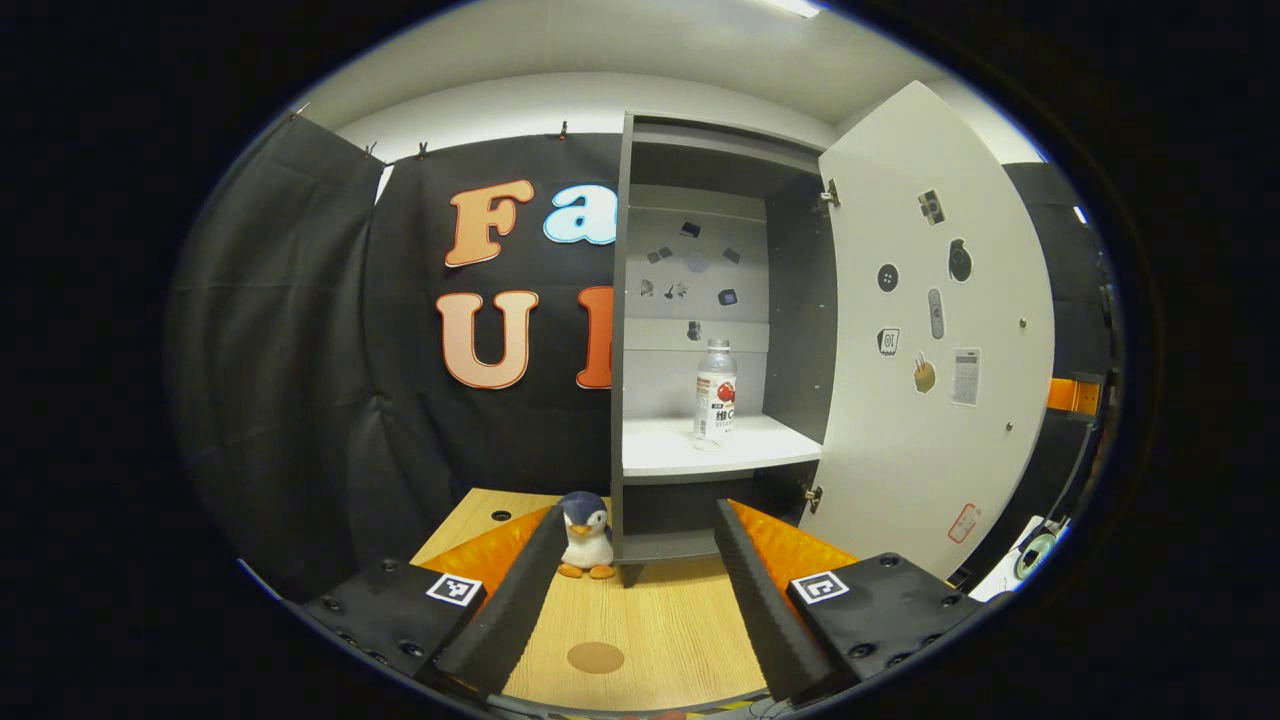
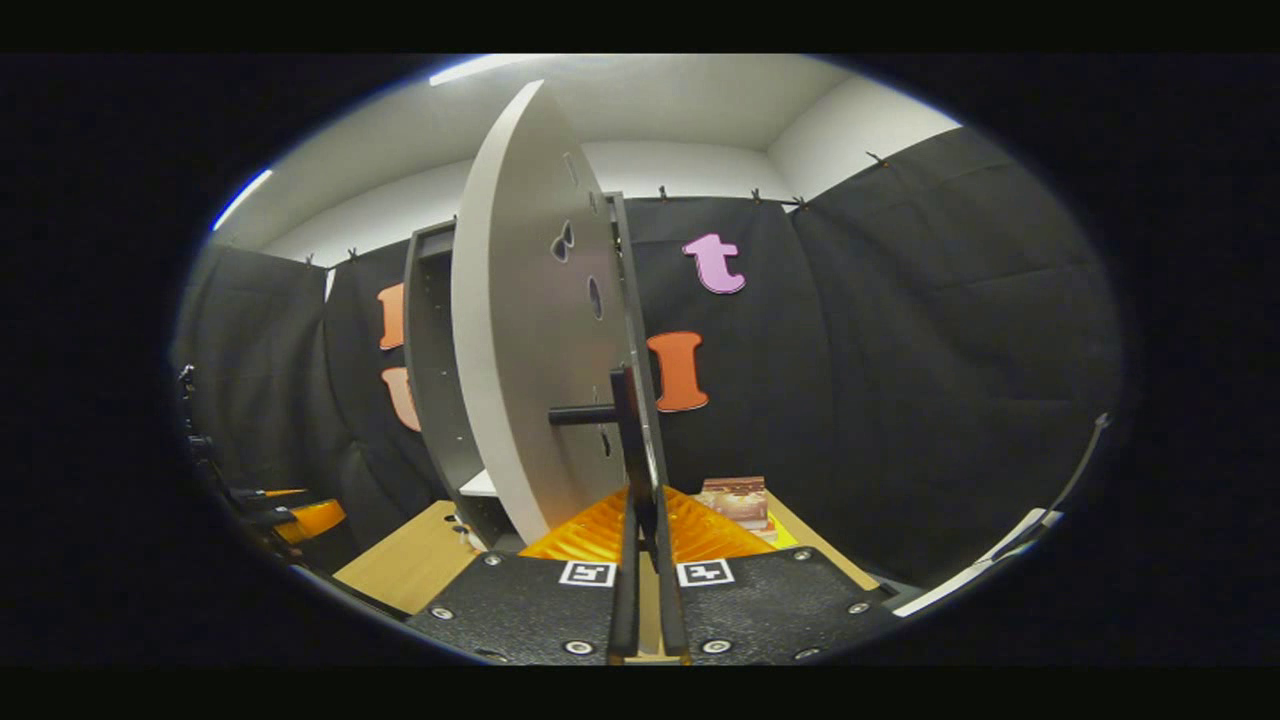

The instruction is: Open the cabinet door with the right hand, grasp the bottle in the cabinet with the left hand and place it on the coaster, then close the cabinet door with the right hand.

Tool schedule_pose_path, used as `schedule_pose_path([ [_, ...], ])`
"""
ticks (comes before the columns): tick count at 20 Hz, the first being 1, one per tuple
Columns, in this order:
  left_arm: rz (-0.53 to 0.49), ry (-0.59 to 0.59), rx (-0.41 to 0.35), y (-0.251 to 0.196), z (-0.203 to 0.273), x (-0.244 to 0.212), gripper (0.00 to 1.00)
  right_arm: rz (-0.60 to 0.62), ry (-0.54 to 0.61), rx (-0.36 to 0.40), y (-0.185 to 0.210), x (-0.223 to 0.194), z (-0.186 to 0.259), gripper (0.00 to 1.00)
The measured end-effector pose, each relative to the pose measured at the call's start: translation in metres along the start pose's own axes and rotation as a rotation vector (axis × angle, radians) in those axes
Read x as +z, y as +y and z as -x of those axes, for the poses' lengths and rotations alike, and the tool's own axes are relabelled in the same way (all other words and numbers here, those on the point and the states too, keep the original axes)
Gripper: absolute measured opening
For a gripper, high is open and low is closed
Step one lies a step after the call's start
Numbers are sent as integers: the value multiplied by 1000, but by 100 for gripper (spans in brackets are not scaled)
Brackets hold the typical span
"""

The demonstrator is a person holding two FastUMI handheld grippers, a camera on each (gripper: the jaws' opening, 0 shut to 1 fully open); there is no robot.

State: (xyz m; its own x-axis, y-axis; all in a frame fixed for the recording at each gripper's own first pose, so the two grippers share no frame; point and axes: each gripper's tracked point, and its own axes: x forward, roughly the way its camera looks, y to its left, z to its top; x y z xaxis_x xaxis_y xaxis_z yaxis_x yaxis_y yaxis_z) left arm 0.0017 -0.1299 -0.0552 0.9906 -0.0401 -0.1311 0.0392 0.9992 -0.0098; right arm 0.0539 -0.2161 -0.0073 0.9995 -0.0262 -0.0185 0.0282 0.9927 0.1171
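The grey cabinet (image 1: 625, 300) stands with its white door (image 1: 930, 350) swung wide to the right. A clear bottle (image 1: 715, 393) with a white and red label stands upright on the white shelf (image 1: 680, 455) inside. My left gripper (image 1: 640, 515) is open and empty, low in front of the cabinet and well short of the bottle. A round brown coaster (image 1: 595, 657) lies on the wooden table (image 1: 680, 620) between its fingers. In the right gripper view, my right gripper (image 2: 645, 512) is shut on the door's black handle (image 2: 628, 425), seen edge-on against the door (image 2: 520, 330).
A small penguin toy (image 1: 587, 537) stands on the table at the cabinet's lower left corner. A flat printed box (image 2: 735, 500) lies on the table behind the door. The other gripper (image 2: 300, 518) shows at the far left of the right gripper view.
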Motion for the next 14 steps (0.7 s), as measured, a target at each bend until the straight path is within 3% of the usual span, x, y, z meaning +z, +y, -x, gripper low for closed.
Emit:
schedule_pose_path([
  [1,-1,5,2,-2,-1,-1,94,-2,1,3,-6,0,-1,2],
  [2,-4,11,2,-5,-1,-1,94,-8,0,8,-10,0,0,12],
  [5,-14,21,-3,-14,-1,-4,99,-23,4,29,-23,0,-2,0],
  [7,-19,17,-4,-17,0,-2,99,-37,7,51,-28,-2,-4,0],
  [8,-19,15,-5,-20,-1,-1,96,-35,9,64,-27,-3,-3,6],
  [9,-20,16,-3,-21,-1,-1,96,-35,18,70,-28,-3,-5,1],
  [11,-16,19,-2,-22,0,-2,99,-22,26,66,-29,-6,-4,2],
  [12,-15,21,-3,-22,0,-1,99,-11,32,60,-29,-6,-3,12],
  [14,-14,22,0,-22,2,0,99,7,33,40,-31,-9,2,7],
])
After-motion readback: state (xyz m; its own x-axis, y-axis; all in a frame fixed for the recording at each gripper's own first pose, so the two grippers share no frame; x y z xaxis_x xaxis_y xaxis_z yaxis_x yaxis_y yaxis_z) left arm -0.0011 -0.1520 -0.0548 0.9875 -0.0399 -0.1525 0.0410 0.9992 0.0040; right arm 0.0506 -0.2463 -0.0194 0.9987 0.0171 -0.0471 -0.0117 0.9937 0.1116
